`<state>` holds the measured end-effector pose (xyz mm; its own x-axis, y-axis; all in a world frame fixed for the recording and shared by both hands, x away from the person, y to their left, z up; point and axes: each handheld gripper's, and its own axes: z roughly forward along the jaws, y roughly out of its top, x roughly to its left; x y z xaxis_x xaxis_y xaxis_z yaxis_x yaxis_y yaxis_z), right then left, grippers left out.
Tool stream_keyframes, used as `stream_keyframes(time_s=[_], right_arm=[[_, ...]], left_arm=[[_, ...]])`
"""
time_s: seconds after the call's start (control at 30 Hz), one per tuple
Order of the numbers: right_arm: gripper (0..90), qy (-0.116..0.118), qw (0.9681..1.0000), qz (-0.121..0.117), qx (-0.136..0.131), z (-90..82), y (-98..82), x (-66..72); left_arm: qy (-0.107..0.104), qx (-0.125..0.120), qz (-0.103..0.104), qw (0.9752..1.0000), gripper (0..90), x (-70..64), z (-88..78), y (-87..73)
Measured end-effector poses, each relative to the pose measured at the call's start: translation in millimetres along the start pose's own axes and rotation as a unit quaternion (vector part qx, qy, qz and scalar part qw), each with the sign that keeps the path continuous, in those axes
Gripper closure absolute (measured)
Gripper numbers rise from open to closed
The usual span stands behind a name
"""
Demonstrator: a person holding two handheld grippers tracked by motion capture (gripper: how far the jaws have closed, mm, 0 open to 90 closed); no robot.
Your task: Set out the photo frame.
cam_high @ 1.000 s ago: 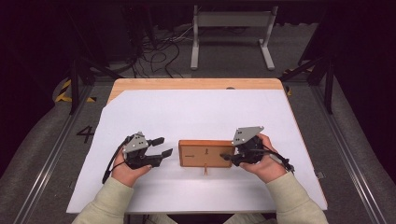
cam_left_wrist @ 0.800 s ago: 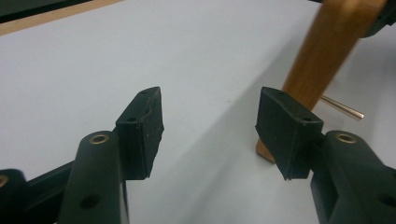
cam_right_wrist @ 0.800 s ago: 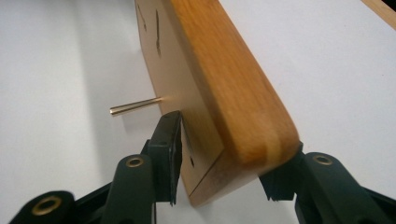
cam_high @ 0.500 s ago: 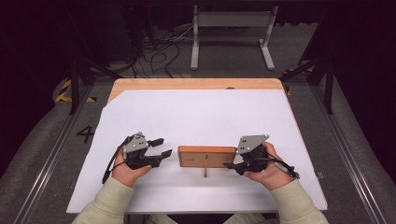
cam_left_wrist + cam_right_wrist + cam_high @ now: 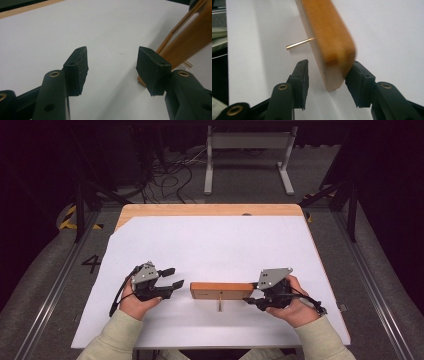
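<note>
One number, a "4" (image 5: 91, 264), is painted on the grey floor beside the left edge of the table (image 5: 210, 210); no writing on the wooden block (image 5: 221, 291) can be read. The block stands on edge near the front edge of the white sheet (image 5: 215, 245), its long axis running left to right, and a thin brass pin (image 5: 219, 304) sticks out of it toward the person. The right gripper (image 5: 252, 301) has its jaws apart around the block's right end; they have just been closing. In the right gripper view, one pad (image 5: 360, 80) is at the wood and the other pad (image 5: 301, 80) stands apart from it. The left gripper (image 5: 172, 279) is just beside the block's left end, jaws apart with nothing between them.
</note>
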<state>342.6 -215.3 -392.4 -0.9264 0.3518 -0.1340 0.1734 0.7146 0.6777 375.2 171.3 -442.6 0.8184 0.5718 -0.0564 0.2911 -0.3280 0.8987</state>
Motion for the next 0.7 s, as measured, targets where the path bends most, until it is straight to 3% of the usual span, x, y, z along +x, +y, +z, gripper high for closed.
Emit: stream_keyframes(time_s=[0.13,0.43,0.7], right_arm=[[53.9,0.01,0.9998,-0.008,0.017,2.9,-1.8,4.2],[50.8,0.009,0.9997,0.002,0.024,2.3,-7.2,3.5],[50.2,-0.006,0.9978,0.031,0.059,4.9,-22.2,-1.6]], left_arm=[[0.0,0.0,-0.002,1.0,43.1,-0.3,-0.2,-0.1],[0.006,-0.004,-0.003,1.0,42.5,0.7,-1.8,0.4],[0.003,-0.018,-0.008,0.9998,42.3,2.2,-4.0,0.0]])
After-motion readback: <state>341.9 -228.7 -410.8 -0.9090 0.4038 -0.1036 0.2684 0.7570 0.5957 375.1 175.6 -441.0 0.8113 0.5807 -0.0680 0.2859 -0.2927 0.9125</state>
